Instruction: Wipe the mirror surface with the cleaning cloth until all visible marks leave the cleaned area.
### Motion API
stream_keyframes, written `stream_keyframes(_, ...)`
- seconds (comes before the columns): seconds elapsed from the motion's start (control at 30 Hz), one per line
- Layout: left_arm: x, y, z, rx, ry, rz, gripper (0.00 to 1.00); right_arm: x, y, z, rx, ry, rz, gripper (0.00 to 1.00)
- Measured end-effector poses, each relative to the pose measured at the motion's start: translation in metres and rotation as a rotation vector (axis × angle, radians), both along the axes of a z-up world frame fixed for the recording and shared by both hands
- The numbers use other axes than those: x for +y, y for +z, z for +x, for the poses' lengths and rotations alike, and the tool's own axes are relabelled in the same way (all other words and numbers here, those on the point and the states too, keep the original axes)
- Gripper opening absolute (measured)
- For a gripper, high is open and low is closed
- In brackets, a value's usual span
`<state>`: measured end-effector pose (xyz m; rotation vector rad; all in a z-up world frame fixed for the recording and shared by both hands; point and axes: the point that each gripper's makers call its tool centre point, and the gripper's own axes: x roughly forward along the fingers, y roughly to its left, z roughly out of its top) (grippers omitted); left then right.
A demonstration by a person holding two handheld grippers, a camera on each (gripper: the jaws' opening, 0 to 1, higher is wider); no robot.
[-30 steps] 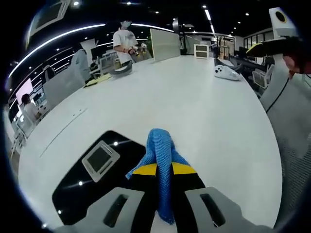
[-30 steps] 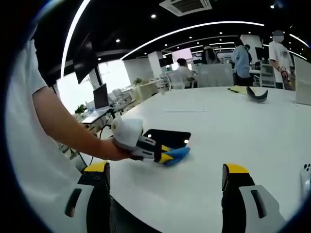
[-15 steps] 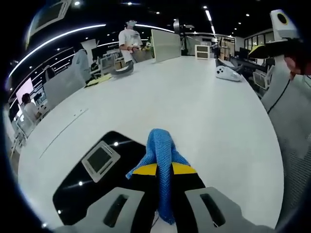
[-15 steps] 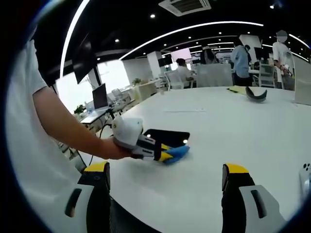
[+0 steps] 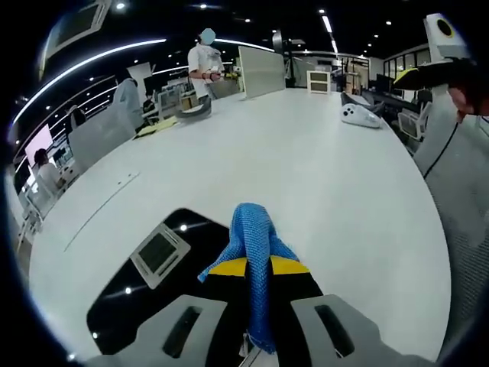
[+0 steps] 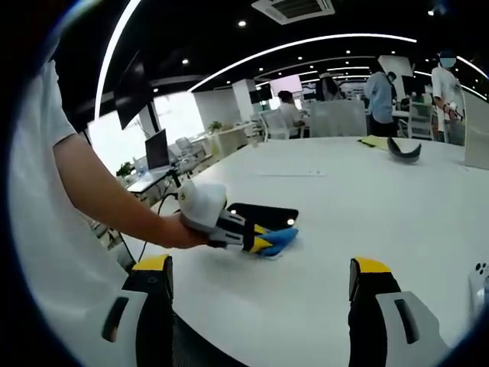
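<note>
**Blue cloth pinched over one dark mirror on the white table**

The cleaning cloth [image 5: 256, 252] is a bright blue, woven-looking rag, bunched into a ridge that stands up between the yellow-tipped jaws of the left gripper [image 5: 258, 269]; those jaws are closed tight on it, and a tail of it hangs back between them. From the right gripper view the same cloth [image 6: 276, 241] pokes out of the left gripper's nose at the near edge of the mirror [image 6: 263, 215].

The mirror [image 5: 153, 267] is a single flat, black, glossy slab lying on the white table [image 5: 306, 168], its surface throwing back ceiling lights and a grey square panel. The cloth sits at its right-hand edge in the left gripper view.

One cloth, one mirror, two grippers. The right gripper [image 6: 260, 287] hangs above the table with its jaws spread wide and nothing between them. A person's hand [image 6: 164, 229] grips the left tool.
</note>
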<state>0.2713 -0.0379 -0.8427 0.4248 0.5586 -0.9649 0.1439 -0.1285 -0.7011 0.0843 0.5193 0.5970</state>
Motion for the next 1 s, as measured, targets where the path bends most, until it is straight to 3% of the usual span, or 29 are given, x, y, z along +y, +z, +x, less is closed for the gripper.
stream_keyframes(1.0, 0.007, 0.000, 0.024, -0.010, 0.006, 0.005, 0.06, -0.003, 0.000, 0.004, 0.003, -0.021, -0.008, 0.95)
